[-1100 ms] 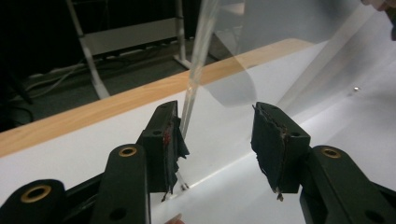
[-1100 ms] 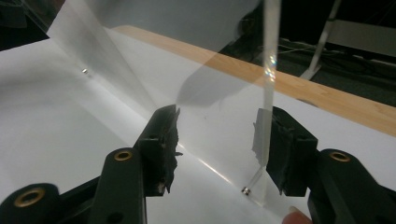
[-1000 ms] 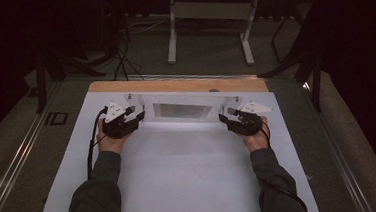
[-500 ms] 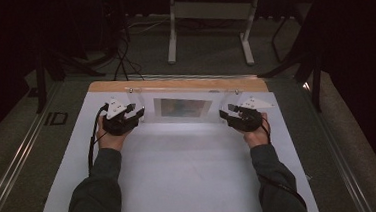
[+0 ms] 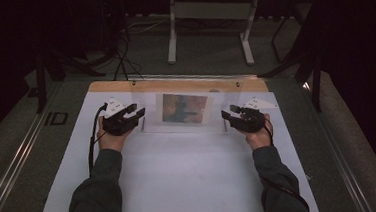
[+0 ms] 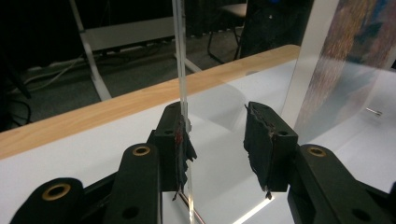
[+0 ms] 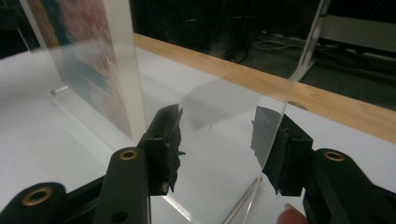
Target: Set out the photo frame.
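Here, your left gripper (image 6: 224, 147) stands wide open, the clear acrylic panel (image 5: 186, 108) edge touching its left finger (image 6: 175, 144). Your right gripper (image 7: 224, 149) gapes too, the panel's other edge crossing its 2 fingers. The colourful picture (image 5: 184, 107) stands between both grippers.

A clear acrylic picture stand (image 5: 186, 108) with a colourful printed picture (image 5: 184, 107) in its middle stands upright on the white sheet (image 5: 181, 176), near the table's far wooden edge (image 5: 174, 83) and about centred between the left and right edges.
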The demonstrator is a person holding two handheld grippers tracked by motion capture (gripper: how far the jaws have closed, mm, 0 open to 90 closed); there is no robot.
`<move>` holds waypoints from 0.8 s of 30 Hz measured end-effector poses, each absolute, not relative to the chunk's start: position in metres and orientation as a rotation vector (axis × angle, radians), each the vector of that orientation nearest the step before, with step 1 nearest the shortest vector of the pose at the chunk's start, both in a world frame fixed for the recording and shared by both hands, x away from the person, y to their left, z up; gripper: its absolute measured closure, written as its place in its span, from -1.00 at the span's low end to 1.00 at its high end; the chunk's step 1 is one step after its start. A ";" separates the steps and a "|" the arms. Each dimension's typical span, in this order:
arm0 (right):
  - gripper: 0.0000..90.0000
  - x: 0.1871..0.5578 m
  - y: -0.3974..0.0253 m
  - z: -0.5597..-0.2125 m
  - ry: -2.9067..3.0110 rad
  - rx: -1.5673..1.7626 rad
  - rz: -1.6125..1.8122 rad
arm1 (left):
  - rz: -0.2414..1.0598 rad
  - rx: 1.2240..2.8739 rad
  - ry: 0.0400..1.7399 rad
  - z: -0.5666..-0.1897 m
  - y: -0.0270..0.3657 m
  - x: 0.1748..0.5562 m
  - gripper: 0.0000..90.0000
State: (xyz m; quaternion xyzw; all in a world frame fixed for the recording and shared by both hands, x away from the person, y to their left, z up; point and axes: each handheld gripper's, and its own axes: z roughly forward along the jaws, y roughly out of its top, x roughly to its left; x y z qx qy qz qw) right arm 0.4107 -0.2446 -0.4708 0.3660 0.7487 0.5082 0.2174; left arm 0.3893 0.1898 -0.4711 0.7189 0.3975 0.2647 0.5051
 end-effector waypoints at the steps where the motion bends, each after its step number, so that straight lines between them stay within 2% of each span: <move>1: 0.12 0.410 -0.245 -0.471 2.070 1.018 1.410 | 0.639 1.732 0.959 -0.472 0.189 0.388 0.33; 24: 0.12 0.378 -0.253 -0.465 2.076 1.035 1.409 | 0.603 1.739 0.984 -0.463 0.181 0.360 0.32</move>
